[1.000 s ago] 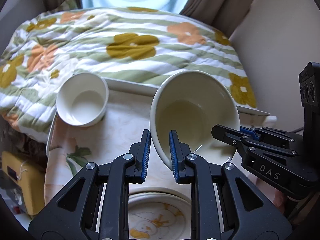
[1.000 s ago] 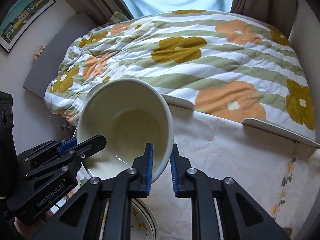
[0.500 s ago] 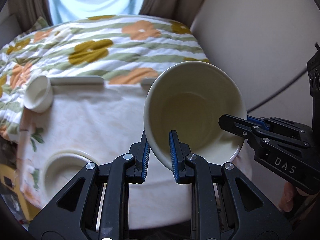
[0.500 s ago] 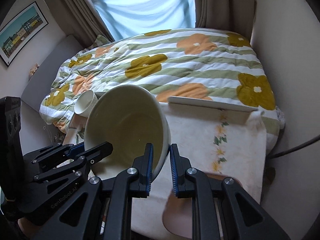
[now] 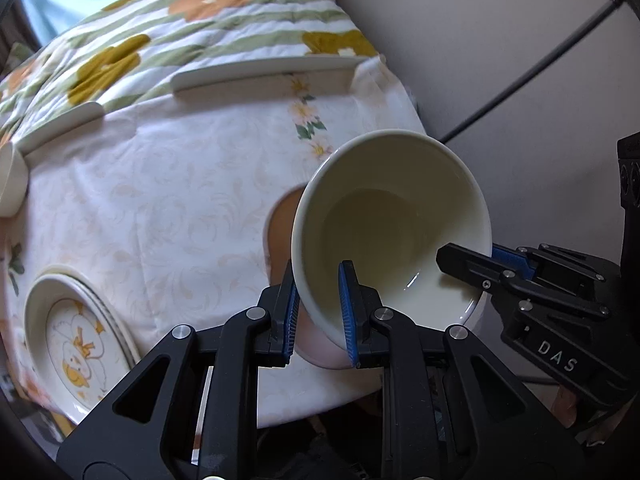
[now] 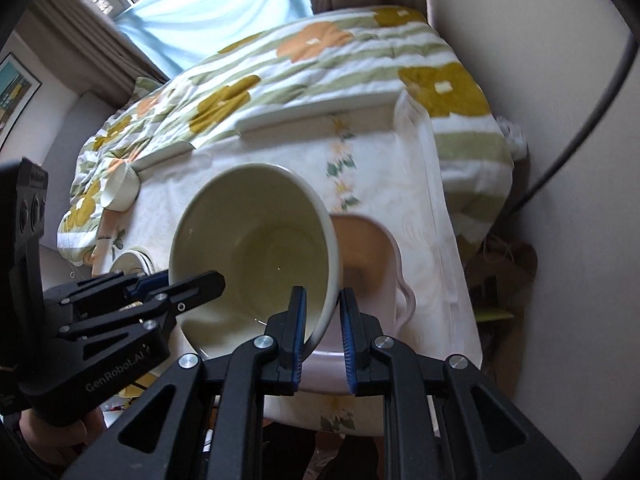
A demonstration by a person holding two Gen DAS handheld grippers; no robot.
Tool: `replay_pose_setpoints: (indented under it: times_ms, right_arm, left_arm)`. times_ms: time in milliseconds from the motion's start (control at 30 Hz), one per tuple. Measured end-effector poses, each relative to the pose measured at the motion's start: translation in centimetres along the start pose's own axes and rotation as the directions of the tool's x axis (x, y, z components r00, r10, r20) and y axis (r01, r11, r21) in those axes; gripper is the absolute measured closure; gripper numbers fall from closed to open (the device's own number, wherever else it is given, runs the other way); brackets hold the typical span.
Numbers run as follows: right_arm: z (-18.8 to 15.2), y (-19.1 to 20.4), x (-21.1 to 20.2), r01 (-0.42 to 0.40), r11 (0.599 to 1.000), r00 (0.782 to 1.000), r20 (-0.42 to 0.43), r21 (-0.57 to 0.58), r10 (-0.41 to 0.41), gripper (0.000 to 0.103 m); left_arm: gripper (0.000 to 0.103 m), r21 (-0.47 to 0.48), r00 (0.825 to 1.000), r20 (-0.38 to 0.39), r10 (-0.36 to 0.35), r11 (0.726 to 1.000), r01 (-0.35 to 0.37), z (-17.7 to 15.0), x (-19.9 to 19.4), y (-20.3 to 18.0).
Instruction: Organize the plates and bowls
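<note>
Both tongs are clamped on opposite sides of the rim of one large cream bowl point(image 5: 390, 232), held tilted with its mouth facing the cameras. The left tongs point(image 5: 318, 312) are nearly fully closed, one blue pad inside the wall and one outside; the right tongs point(image 6: 322, 320) grip the far side of the rim the same way. The bowl hangs above the cloth-covered worktop point(image 5: 160, 200), directly over a pink dish point(image 6: 372, 256) that lies just below and beyond the right tongs. It appears to be a shallow bowl with a side handle, though most of it is hidden behind the cream bowl and the view is blurred. A stack of duck-patterned plates point(image 5: 76, 344) sits well off to the left of the left tongs, and a small white bowl point(image 6: 120, 190) rests at the far left edge of the worktop, near the flowered quilt point(image 6: 320, 64). Risk assessment: each grip rests on a thin, glazed edge only, so any uneven movement between the two hands could twist the bowl out of one pair of pads. With the bowl this steeply tilted, lowering it would bring its edge onto the pink dish first, risking a chip or a slide towards the near worktop edge.
</note>
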State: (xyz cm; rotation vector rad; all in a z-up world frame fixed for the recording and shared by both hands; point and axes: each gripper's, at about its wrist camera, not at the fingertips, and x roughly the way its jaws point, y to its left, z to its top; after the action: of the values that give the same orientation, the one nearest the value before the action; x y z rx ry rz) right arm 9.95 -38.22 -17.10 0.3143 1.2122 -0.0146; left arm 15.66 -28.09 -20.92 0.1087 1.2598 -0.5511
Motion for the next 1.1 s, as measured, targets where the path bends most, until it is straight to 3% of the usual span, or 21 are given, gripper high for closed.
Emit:
replay_pose_setpoints:
  times_ms: [200,467,1100]
  right_arm:
    - [-1.2,-1.2,2.7,0.000,0.995,0.999,-0.045,0.097,0.004,0.088]
    - [-2.0,-2.4,4.7,0.028,0.987,0.996,-0.083,0.159,-0.015,0.088]
    - [-2.3,-2.9,5.7,0.032,0.984,0.995,-0.096,0.176,-0.015,0.088]
  left_arm:
    - [0.086,0.054,0.996,-0.087,0.005,0.999,0.000,0.0,3.1,0.4]
    - [0.086,0.110,0.990,-0.139,0.012,0.994,0.003,0.0,5.8,0.3]
    - [0.086,0.153,0.988,-0.149,0.043,0.988,-0.020,0.2,7.6,-0.5]
